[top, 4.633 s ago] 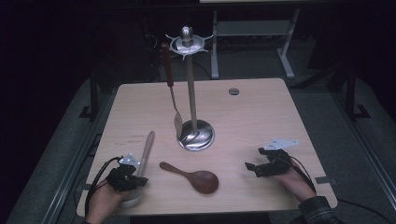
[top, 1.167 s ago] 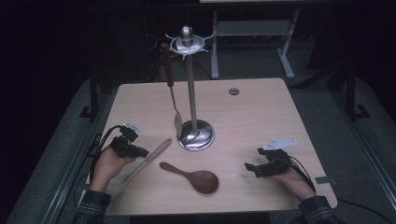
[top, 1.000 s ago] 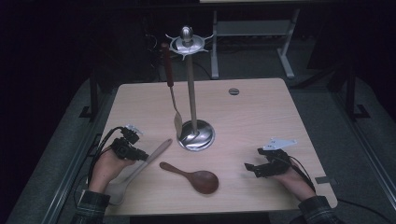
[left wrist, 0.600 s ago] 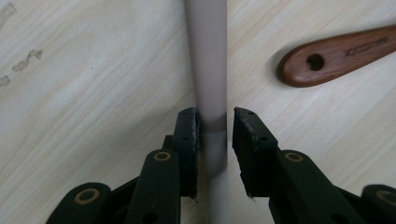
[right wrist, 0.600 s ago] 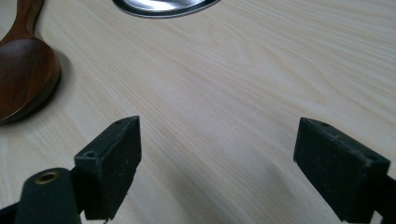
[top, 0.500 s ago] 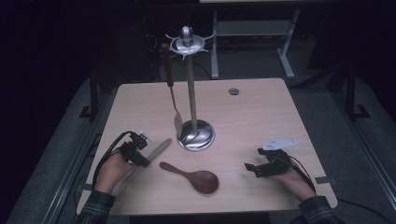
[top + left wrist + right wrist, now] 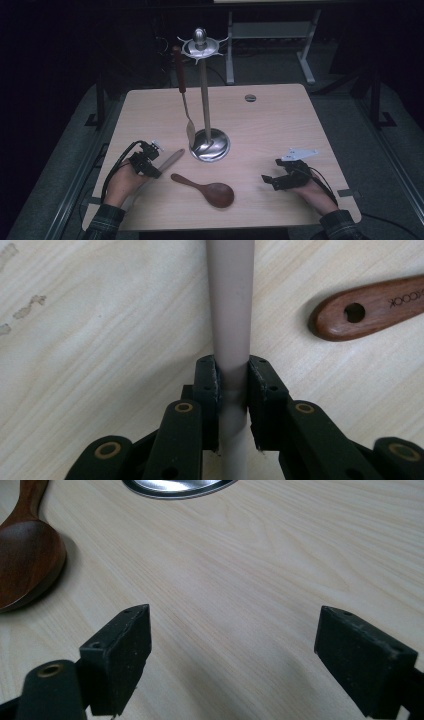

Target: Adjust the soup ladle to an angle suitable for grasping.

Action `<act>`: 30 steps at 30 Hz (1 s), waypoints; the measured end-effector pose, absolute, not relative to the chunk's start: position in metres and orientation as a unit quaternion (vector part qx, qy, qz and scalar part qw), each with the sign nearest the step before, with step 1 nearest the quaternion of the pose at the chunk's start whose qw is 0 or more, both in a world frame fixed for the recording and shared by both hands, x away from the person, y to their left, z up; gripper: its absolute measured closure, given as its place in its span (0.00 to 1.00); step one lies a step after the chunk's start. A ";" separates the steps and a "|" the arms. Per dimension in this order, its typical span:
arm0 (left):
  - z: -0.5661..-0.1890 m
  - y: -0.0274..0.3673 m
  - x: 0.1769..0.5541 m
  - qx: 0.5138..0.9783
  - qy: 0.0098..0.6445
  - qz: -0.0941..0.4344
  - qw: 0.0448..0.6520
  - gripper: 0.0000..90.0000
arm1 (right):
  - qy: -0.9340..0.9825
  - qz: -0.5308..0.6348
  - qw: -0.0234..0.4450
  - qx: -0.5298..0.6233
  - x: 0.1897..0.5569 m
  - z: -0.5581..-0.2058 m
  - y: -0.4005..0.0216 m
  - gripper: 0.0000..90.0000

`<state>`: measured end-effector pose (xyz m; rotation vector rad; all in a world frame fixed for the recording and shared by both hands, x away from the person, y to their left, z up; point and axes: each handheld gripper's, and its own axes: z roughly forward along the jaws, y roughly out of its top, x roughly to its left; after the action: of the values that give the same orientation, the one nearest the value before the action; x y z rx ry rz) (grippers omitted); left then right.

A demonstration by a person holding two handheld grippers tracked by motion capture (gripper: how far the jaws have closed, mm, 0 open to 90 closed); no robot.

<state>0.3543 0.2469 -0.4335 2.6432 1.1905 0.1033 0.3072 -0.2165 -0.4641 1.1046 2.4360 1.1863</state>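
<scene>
Two tools: the left tool [image 7: 232, 385] has just closed on a pale handle [image 7: 230, 300], ready for lifting toward the rack [image 7: 204, 95]; the right tool [image 7: 250, 660] rests open on the bench [image 7: 280, 120].

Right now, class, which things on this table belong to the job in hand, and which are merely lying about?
In the job: left gripper, shut on the pale utensil handle; utensil stand.
Lying about: brown wooden spoon; hanging spatula; right gripper, open.
</scene>
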 end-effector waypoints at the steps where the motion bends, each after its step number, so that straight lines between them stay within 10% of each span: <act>1: -0.434 0.247 0.354 0.905 0.407 0.035 0.120 0.85 | 0.828 0.403 0.108 0.375 0.307 -0.464 -0.217 0.17; 30: -0.362 0.307 0.323 0.807 0.385 0.142 0.424 0.85 | 0.827 0.404 0.106 0.376 0.307 -0.464 -0.217 0.17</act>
<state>0.3231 0.3071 -0.3617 2.0202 0.9634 0.3560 0.3071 -0.2167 -0.4641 1.1069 2.4357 1.1911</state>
